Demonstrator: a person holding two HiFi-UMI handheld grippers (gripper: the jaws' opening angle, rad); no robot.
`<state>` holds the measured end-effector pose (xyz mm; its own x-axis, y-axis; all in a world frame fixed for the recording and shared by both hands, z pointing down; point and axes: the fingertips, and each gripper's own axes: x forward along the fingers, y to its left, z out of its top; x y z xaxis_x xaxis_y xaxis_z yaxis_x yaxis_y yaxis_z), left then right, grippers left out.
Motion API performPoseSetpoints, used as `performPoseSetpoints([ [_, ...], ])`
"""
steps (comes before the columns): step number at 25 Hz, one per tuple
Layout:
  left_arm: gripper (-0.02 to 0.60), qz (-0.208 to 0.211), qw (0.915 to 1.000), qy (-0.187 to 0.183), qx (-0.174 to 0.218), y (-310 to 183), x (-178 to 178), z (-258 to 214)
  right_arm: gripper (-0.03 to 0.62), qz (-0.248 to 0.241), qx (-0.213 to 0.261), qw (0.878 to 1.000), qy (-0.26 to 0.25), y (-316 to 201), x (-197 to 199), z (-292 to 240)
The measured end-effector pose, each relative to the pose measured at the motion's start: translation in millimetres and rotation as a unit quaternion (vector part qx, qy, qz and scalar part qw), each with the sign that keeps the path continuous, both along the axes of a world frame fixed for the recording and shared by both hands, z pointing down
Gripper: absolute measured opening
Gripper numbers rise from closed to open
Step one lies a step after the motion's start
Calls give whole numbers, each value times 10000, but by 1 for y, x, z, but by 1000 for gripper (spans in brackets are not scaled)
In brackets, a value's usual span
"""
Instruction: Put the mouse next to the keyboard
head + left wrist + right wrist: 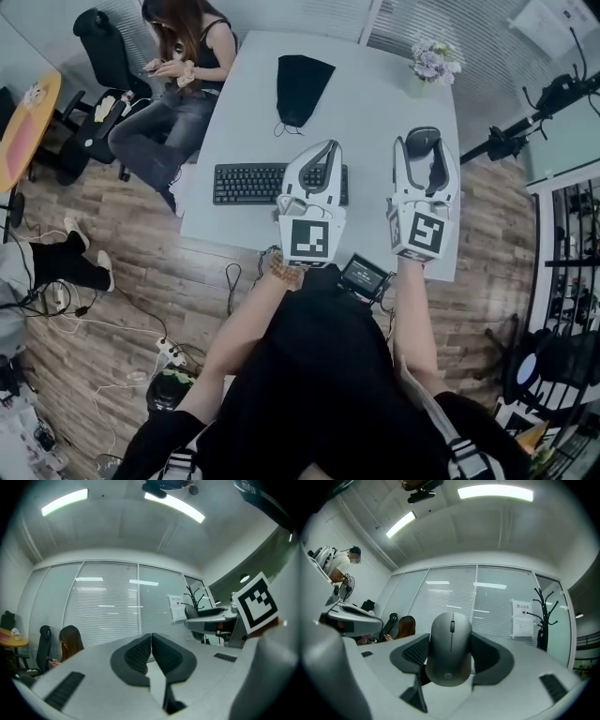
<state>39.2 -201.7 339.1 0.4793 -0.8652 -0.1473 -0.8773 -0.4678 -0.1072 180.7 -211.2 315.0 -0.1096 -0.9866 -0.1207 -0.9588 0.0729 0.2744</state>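
A dark grey mouse [450, 648] sits upright between the black pads of my right gripper [451, 654], which is shut on it. In the head view the mouse [422, 142] and right gripper [424, 159] are held up over the right part of the white table [375, 103]. A black keyboard [248, 183] lies near the table's front edge, left of centre. My left gripper [323, 155] hovers over the keyboard's right end. Its jaws [151, 644] are shut with nothing between them. Both gripper views look level across the room, not at the table.
A black bag [302, 84] lies on the table behind the keyboard. A flower vase [431, 64] stands at the far right corner. A seated person [183, 75] is at the table's left side. A small screen [364, 275] sits at the near edge. A tripod arm [530, 117] reaches in from the right.
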Motion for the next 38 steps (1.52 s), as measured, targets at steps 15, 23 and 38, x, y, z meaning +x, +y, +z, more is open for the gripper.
performPoseSetpoints([
  [15, 12, -94, 9997, -124, -195, -13, -2, 22, 276, -51, -566, 9983, -114, -24, 4, 51],
  [23, 12, -129, 9990, -164, -387, -20, -7, 38, 276, -27, -913, 9958, -113, -36, 3, 83],
  [38, 12, -236, 9979, -241, -553, -32, -6, 61, 276, 112, -1549, 9876, -241, -57, 9, 139],
])
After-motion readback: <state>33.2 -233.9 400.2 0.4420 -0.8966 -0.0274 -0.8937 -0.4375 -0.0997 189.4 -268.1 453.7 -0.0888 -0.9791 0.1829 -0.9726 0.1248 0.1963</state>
